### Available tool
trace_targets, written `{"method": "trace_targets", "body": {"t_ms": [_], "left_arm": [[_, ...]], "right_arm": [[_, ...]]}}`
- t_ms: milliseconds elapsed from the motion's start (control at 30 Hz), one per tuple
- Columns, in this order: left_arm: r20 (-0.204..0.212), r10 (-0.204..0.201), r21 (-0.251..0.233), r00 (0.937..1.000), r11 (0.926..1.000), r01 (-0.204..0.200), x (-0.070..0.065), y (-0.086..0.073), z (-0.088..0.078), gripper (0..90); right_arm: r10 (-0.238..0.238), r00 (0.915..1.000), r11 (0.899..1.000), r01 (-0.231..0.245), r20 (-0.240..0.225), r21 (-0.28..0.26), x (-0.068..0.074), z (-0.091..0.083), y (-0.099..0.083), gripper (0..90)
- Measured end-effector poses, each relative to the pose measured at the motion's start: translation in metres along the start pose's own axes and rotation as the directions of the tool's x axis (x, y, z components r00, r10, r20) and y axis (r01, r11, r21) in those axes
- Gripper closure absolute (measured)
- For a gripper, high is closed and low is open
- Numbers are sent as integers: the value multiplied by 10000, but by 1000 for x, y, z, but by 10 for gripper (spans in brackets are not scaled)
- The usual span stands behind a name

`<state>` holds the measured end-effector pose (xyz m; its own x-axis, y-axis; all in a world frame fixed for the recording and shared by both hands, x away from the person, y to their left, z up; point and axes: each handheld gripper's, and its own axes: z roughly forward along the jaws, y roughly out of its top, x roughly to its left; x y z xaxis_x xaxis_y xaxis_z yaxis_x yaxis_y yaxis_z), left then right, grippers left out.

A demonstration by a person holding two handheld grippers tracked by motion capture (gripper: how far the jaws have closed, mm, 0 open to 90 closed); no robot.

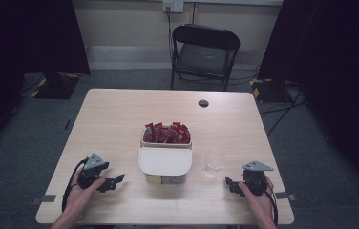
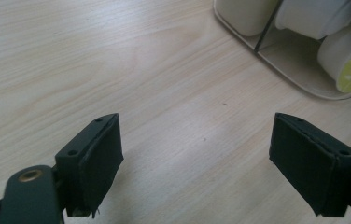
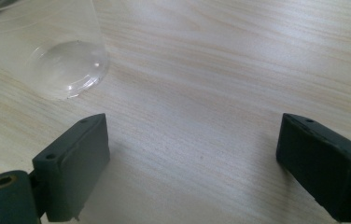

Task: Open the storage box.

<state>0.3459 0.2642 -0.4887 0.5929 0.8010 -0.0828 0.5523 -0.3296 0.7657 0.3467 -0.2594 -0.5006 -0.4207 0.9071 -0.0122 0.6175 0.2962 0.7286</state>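
On the table [image 1: 120, 114], the left claw [image 1: 115, 180] rests low near the front edge with its jaws spread and nothing between them, just left of the white divided container [image 1: 165, 162] holding red packets [image 1: 167, 133]. The right claw [image 1: 229, 183] also stands spread and empty, with the clear plastic cup [image 1: 214, 163] upright just beside it, right of the container.

Counted on the table [image 1: 120, 114]: one white divided container [image 1: 165, 162], one clear plastic cup [image 1: 214, 163], two handheld grippers, left gripper [image 1: 115, 181] and right gripper [image 1: 230, 183]. Red packets [image 1: 166, 133] heaped, number unclear. Behind: one black chair [image 1: 204, 52].
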Motion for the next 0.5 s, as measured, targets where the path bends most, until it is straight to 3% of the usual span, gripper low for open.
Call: {"method": "trace_targets", "body": {"t_ms": [500], "left_arm": [[607, 230, -172, 9979, 9996, -220, -14, 10, 0, 163]], "right_arm": [[4, 10000, 10000, -4, 1, 3, 0, 0, 0, 91]]}}
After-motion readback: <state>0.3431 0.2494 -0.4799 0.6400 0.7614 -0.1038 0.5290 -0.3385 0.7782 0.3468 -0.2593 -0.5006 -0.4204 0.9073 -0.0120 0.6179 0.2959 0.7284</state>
